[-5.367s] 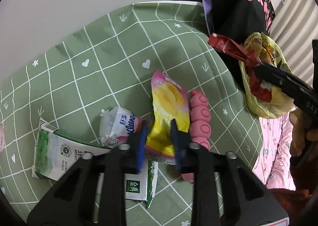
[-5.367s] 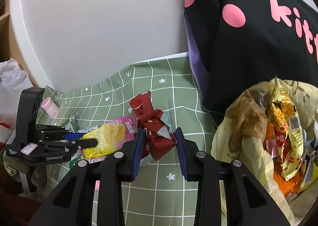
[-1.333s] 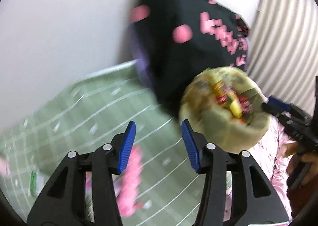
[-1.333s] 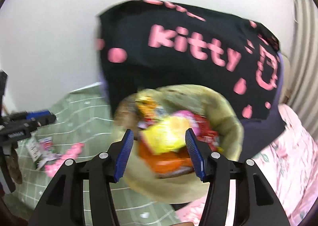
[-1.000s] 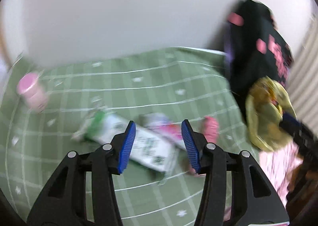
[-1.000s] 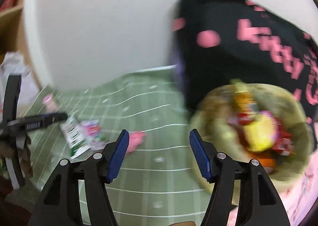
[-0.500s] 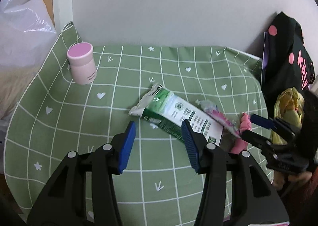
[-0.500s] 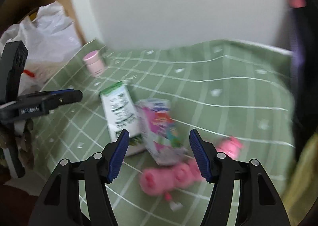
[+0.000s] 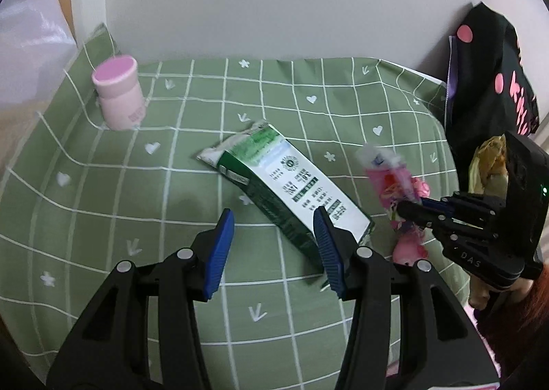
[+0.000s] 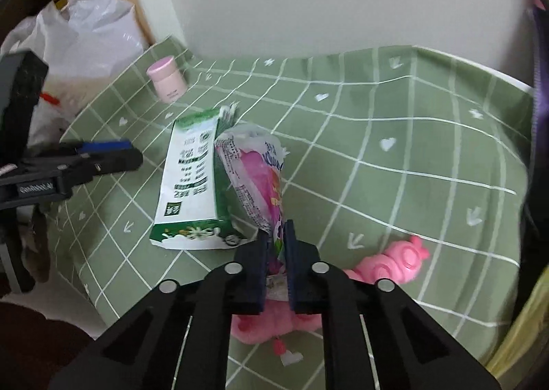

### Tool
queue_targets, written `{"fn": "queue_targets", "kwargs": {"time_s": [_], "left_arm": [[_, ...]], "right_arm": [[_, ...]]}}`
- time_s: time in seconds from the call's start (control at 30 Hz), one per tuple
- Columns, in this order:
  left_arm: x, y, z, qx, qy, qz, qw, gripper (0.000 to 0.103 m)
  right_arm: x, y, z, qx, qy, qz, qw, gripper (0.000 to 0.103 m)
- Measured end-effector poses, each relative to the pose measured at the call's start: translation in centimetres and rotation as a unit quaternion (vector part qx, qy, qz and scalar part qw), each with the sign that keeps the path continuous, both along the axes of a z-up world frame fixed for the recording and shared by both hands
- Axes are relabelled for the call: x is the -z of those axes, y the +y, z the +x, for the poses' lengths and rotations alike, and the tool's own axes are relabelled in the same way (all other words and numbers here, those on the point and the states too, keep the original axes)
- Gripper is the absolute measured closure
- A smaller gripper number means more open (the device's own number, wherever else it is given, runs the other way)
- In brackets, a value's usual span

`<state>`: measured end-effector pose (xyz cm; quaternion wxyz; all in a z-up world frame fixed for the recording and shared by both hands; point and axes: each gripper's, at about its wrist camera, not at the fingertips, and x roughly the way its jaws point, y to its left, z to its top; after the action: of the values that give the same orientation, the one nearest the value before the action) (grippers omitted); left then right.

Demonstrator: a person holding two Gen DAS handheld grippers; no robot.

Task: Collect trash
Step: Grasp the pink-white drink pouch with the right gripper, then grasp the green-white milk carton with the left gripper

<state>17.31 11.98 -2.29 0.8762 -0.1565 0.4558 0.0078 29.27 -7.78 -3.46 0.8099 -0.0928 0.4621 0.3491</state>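
The right gripper (image 10: 277,245) had just closed its jaws and pinched the near end of a pink tissue pack (image 10: 255,177), which leaned up and away from the fingers. Under the gripper lay a pink toy (image 10: 394,261) on the green checked cloth (image 10: 394,136). Just left of the pack lay a green and white milk carton (image 10: 192,184). The left gripper (image 9: 271,249) hung with its jaws half apart and empty, over the near end of the carton. Far behind, to the left, stood a pink jar (image 9: 118,96).
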Motion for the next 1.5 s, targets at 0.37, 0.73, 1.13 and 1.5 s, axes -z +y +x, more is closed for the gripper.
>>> {"fn": "queue_targets", "kwargs": {"time_s": [0.37,0.73,1.13,1.5], "left_arm": [[2.5,2.8,5.8,-0.026,0.036,-0.084,0.9955,0.049],[2.6,-4.7,12.1,0.133,0.087,0.037,0.9866,0.042],[3.4,-5.6,14.6,0.134,0.111,0.039,0.9839,0.044],[-2.7,-5.1,9.6,0.145,-0.022,0.044,0.9883,0.045]], "right_arm": [[-0.8,-5.3,-1.3,0.083,-0.009,-0.006,0.997,0.094],[-1.3,-7.7,0.4,0.113,-0.016,0.001,0.993,0.094],[-0.9,-6.7,0.7,0.109,-0.014,0.003,0.994,0.094],[-2.2,-6.8,-1.4,0.138,-0.034,-0.008,0.990,0.094]]}}
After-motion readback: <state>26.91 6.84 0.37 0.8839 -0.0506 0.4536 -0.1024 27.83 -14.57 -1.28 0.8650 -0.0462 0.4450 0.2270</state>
